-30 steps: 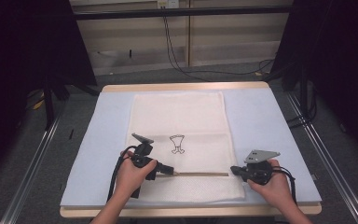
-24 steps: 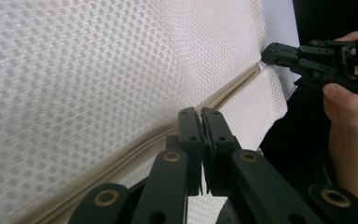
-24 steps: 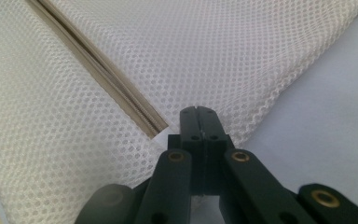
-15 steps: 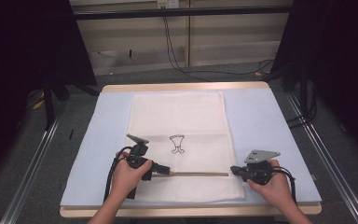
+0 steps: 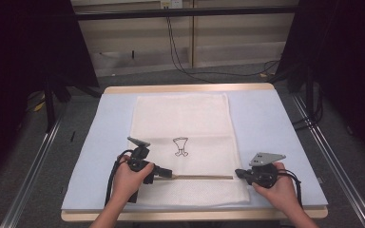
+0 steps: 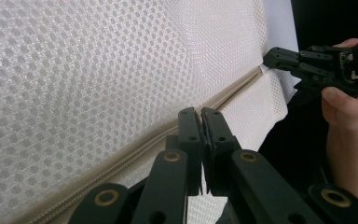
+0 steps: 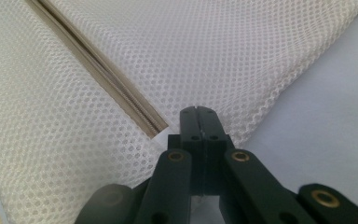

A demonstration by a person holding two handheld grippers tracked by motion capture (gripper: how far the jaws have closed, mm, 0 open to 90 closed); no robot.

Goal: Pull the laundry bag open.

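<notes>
We are working the zipper of a white mesh bag, which is lying flat on the pale blue mat of the table, the zipper running across the bag's near end. Nearest us, our left gripper is sitting at the zipper's left end with its jaws pressed together; in the left gripper view the tips are meeting right over the zipper line, probably pinching the pull tab, though we cannot make the tab out. Our right gripper is resting at the bag's right edge, jaws closed, seemingly nipping the mesh edge just beside the zipper's end. We judge the step to be sliding the zipper along. Next, the right is needing to anchor the bag while the left is drawing the slider steadily along the track. Farther off, the printed emblem is lying untouched.
</notes>
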